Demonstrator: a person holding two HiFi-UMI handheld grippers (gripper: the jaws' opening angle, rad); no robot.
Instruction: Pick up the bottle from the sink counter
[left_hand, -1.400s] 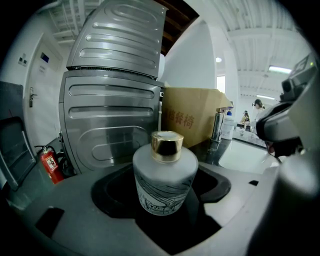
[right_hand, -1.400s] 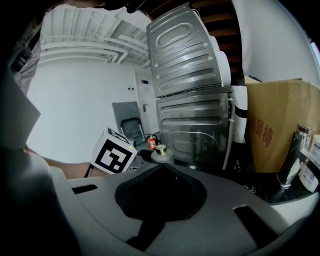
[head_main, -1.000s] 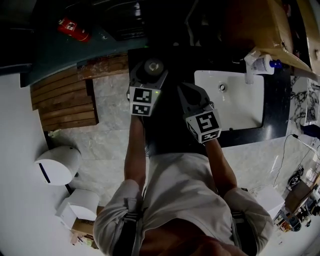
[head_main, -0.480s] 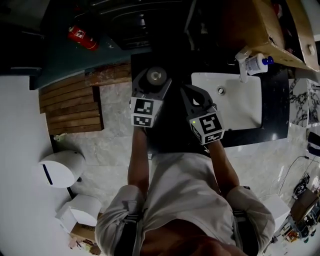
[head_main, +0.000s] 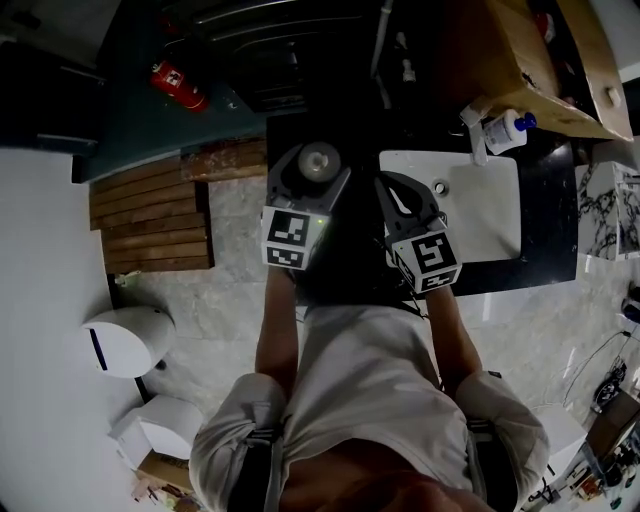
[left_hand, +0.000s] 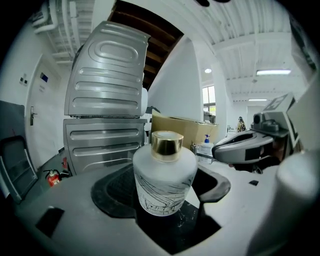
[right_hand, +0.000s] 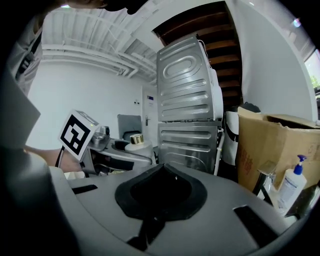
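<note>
Left gripper (left_hand: 162, 195) pinches the bottle (left_hand: 165, 172) round its lower body, left of the sink (head_main: 490, 215). Frosted glass, gold cap: probably heavy, rigid, slick, breakable. Grip the body, not the cap. Right gripper (right_hand: 160, 197) pressed together, empty, nearer the sink.

likely a washroom: white sink (head_main: 487, 212), soap pump bottle (head_main: 503, 130), stacked washers (left_hand: 106, 100).

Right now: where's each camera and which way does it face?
Head view: on the person's head, facing steeply down at the sink; shows arms, torso, left gripper, right gripper.
Left gripper view: rides left gripper, looks along jaws shut on the bottle.
Right gripper view: rides right gripper, looks along shut, empty jaws.
Both gripper views share the pump bottle.
</note>
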